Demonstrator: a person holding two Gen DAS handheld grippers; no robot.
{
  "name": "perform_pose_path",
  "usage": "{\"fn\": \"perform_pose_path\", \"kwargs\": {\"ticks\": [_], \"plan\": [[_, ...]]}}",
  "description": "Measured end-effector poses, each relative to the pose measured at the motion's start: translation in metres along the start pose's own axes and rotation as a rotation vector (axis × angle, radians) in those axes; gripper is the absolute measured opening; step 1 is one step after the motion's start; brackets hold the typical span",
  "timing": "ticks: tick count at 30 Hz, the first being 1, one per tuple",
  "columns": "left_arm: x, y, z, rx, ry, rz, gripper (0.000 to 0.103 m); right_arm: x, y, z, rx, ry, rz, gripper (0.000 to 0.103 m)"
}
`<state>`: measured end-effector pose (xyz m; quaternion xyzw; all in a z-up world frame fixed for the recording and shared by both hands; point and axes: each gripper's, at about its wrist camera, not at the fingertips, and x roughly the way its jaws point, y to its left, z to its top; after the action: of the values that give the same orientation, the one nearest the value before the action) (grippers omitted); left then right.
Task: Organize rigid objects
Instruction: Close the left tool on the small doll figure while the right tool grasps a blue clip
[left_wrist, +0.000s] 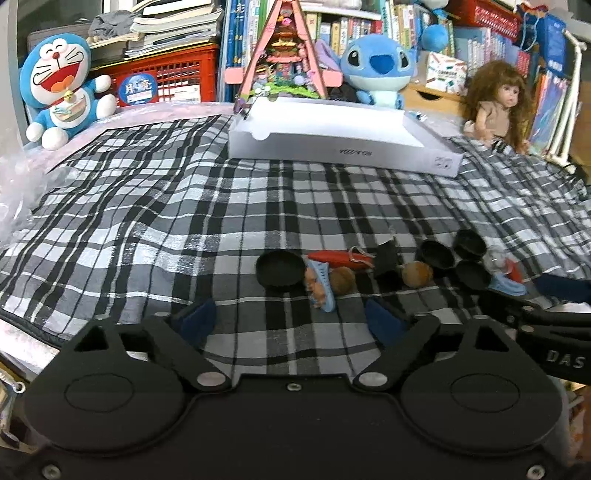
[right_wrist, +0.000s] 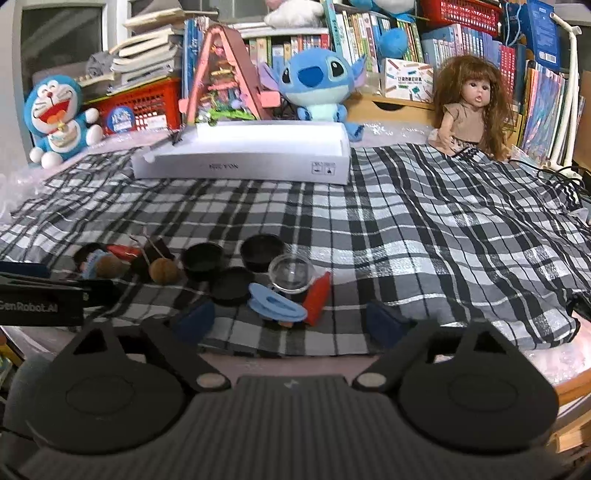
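Note:
A row of small items lies on the plaid cloth. In the left wrist view these are a black lid, a blue clip with a tiny figure, two walnuts, a red piece and three black caps. My left gripper stands open just short of them, with nothing between its pads. My right gripper is open too. A blue clip, a red piece and a clear dome lie just ahead of its fingertips, untouched.
A shallow white box sits open at the back of the cloth. Behind it stand a Doraemon plush, a pink triangular toy house, a Stitch plush and a doll, in front of bookshelves. The cloth's front edge runs under the grippers.

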<state>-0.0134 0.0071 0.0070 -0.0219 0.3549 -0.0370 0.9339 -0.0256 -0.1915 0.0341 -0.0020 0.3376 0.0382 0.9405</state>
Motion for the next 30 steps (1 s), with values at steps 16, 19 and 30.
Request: {"fn": "perform_pose_path", "kwargs": {"ticks": [16,19,30], "plan": [[-0.011,0.004,0.003,-0.049,-0.036,-0.077,0.034,-0.007,0.006,0.003,0.062,-0.025,0.035,0.054],[-0.006,0.002,0.003,-0.046,-0.024,-0.078,0.024,-0.006,0.008,0.003,0.053,-0.022,0.033,0.052],[0.005,0.006,0.007,-0.094,-0.034,-0.110,0.019,0.003,0.009,0.005,0.059,-0.007,0.027,0.052]]}}
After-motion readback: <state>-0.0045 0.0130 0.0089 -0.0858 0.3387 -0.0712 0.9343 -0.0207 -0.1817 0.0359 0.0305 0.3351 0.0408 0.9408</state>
